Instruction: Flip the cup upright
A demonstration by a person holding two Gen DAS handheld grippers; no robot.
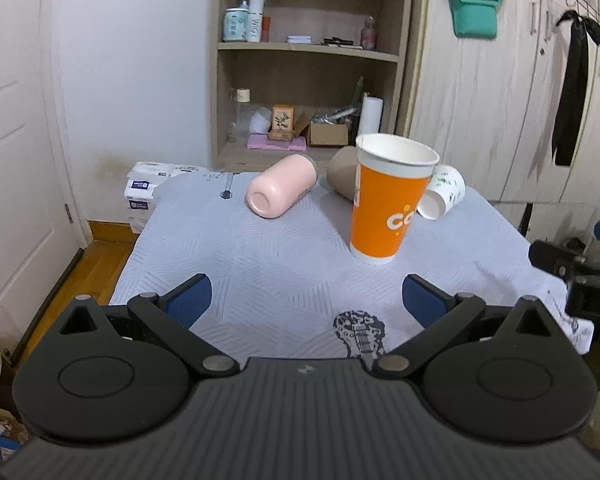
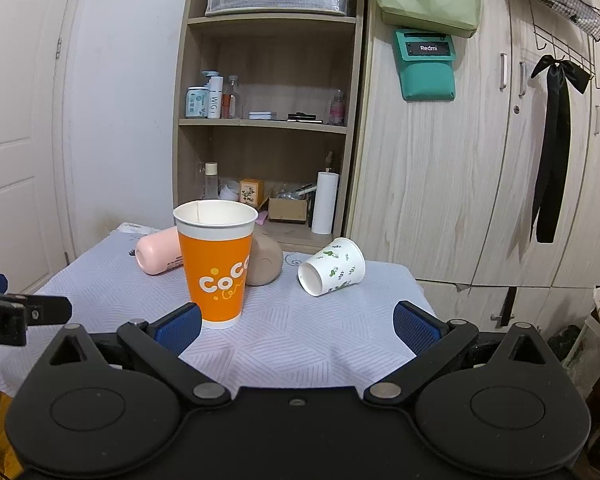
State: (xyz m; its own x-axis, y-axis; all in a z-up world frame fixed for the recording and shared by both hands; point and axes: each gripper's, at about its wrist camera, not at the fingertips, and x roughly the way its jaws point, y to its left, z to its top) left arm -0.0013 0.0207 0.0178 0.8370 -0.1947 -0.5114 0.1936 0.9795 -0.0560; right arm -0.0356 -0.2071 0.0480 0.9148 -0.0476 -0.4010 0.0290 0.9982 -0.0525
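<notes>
orange cup: upright on the cloth, mouth up, right of centre, well back from the near edge.
left gripper: spread wide, nothing between the pads, near the cup but apart.
right gripper: spread wide, holding nothing, left pad just beside the cup base.
open room: bare cloth near and left of the cup.
far side: pink cup, brown cup and white cup lying on their sides.
room: shelf behind, wardrobe right, door left.
</notes>
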